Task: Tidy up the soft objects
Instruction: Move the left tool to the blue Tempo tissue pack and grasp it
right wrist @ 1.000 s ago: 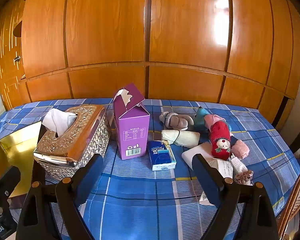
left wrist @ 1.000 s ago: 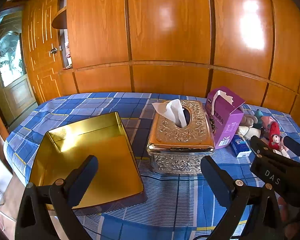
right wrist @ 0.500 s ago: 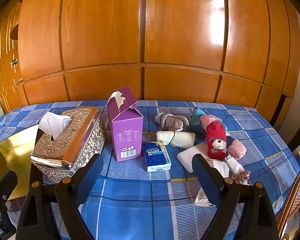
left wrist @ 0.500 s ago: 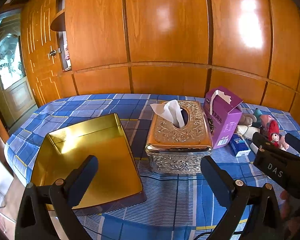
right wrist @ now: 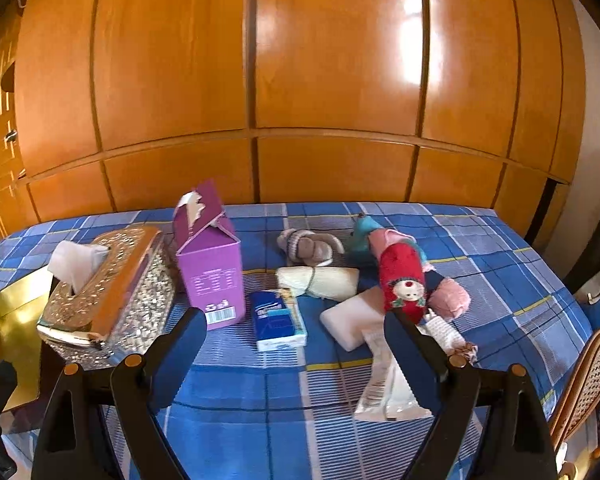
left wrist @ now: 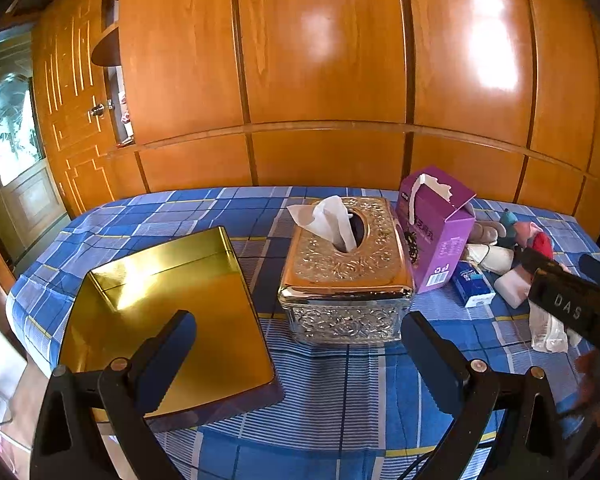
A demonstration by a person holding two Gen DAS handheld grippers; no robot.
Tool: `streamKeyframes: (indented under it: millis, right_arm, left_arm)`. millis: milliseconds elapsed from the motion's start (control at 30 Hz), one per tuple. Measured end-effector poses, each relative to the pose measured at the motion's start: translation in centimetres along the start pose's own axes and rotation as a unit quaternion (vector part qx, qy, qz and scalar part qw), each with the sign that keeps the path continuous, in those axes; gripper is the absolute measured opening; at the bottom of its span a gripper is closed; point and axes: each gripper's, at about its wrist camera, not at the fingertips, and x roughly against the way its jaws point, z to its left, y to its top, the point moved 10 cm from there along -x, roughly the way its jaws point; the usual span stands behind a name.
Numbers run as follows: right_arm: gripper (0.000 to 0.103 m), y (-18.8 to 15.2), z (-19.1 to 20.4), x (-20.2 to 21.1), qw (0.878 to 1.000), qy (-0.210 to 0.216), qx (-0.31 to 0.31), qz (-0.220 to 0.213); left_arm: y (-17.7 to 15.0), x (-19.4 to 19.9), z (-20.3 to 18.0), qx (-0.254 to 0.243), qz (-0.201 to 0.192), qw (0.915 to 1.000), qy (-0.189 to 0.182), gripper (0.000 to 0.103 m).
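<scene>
2 tongs are in view, both spread wide and holding nothing: the left tongs (left wrist: pixel 298 342) and the right tongs (right wrist: pixel 296 338). On the bench (right wrist: pixel 260 392), covered in blue plaid cloth before a wood-panelled wall (right wrist: pixel 332 80), sit 1 gold tray (left wrist: pixel 168 308) under the left tongs' left finger, 1 ornate tissue box (left wrist: pixel 346 268) just ahead, and 1 purple carton (right wrist: pixel 212 268). The soft things lie ahead of the right tongs: 1 red doll sock (right wrist: pixel 404 284), 1 pink roll (right wrist: pixel 450 298), 1 cream roll (right wrist: pixel 320 280), 1 white sponge (right wrist: pixel 354 318) and 1 blue tissue pack (right wrist: pixel 278 320).
</scene>
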Motion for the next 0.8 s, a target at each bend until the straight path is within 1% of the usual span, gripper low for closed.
streamKeyframes:
  millis: [333, 800]
  right_arm:
    - [0.092, 0.8, -4.8, -0.5, 0.999, -0.035, -0.016, -0.005]
    - [0.092, 2.2, -13.1, -2.3, 0.993, -0.085, -0.083, -0.003]
  left_arm:
    - [0.0, 0.1, -1.6, -0.025, 0.002, 0.9996, -0.012, 0.103]
    - [-0.6, -0.4, -4.1, -0.059, 0.017, 0.9976, -0.033, 0.103]
